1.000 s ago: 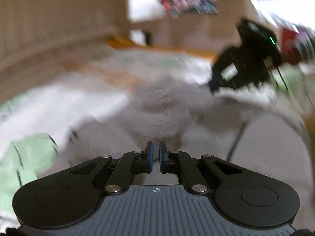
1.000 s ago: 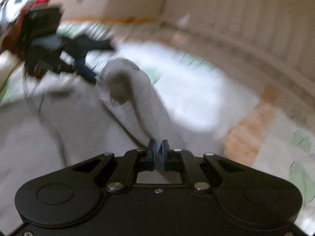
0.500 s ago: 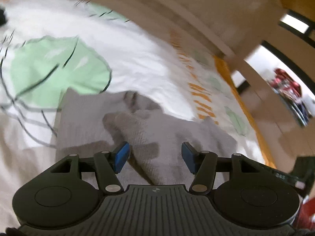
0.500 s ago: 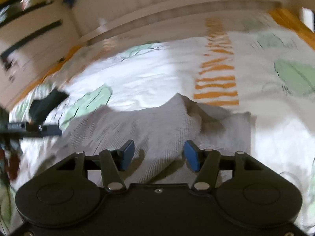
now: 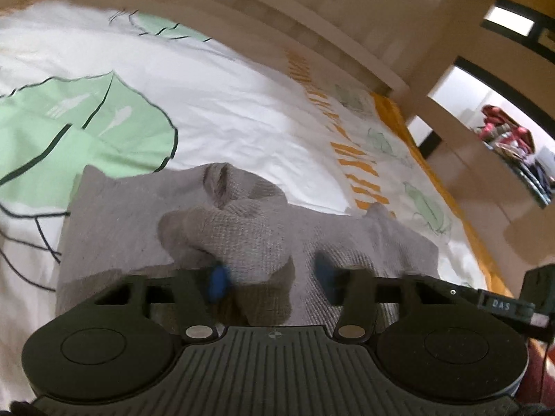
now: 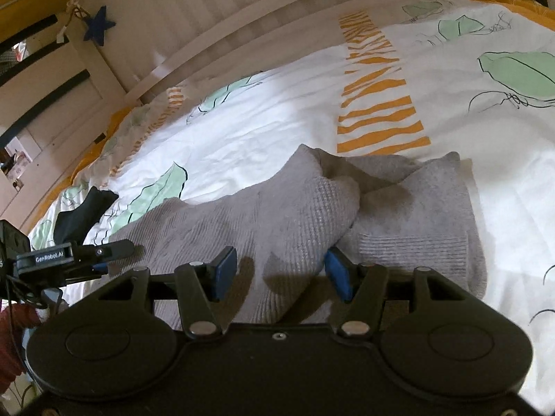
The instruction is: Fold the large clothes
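My right view alone catches a blue star (image 6: 99, 29). The grey knit garment (image 6: 277, 215) lies rumpled on my bed (image 6: 263, 128). My right tool (image 6: 280, 274) stands spread over it; my left tool (image 5: 270, 279), blurred, has just been closing around a fold.

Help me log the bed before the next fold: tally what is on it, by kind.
Grey knitted garment: 1
Black garment, near the bed's far edge: 1
Handheld grippers over the bed: 2, left gripper and right gripper
Patterned bedcover: 1
Total: 5
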Available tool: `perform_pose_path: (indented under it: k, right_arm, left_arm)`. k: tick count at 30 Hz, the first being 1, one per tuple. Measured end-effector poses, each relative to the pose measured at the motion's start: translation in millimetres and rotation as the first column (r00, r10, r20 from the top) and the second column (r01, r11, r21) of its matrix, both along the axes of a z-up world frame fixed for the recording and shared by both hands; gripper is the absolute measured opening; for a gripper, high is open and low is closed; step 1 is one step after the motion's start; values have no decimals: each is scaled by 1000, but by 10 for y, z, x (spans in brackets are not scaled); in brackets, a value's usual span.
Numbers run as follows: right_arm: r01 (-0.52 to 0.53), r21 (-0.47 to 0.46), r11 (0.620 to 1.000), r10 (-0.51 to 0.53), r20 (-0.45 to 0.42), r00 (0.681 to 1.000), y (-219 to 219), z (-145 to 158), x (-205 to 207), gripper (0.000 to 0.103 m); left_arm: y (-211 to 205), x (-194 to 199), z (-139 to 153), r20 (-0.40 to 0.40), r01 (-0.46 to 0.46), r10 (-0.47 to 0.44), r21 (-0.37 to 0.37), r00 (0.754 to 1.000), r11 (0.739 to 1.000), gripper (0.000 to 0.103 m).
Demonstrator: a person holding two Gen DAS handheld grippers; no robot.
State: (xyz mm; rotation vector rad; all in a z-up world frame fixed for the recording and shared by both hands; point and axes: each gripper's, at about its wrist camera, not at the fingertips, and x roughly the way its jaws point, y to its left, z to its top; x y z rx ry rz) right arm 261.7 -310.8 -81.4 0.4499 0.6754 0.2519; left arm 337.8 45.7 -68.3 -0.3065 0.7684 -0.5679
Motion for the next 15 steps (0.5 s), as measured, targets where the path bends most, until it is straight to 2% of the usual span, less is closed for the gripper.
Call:
perform_pose_path:
  k: [1,2,3,4,8,10,13,15]
  right_arm:
    - [1,-1,1000,-1,2,1000,6,-4,3,62]
    - [2,-2,1000,-2,4,1000,11,-4,-3,51]
    - [2,-7,1000,-2,10,1000,23,3,-12,36]
    - [3,-21,1000,-2,20,1000,44,25,-23,14]
    - [-11,-36,999,16,121,992,107,266,-121,12]
    - [5,-9,1000,-4,120,993,63,327,-148,12]
    - [57,-28,998,-57,23,998,-26,196,-139,12]
    - [105,-23,994,-107,-111,988,-108,-34,-85,13]
  left_arm:
    - [11,6,3,14,-7,7,3,1000,1000,12]
    - [50,1,28,32,-19,19,-7,999,1000,12]
    - [93,6,53,42,-25,26,-27,999,999,12]
    - [137,11,81,44,-29,31,-48,999,998,12]
    - [284,48,139,36,-65,66,-51,997,997,12]
    - [391,85,99,3,-107,108,-40,994,993,12]
    - [560,146,-19,-63,-191,191,-6,980,981,12]
    - [598,166,-29,-62,-195,196,21,979,980,12]
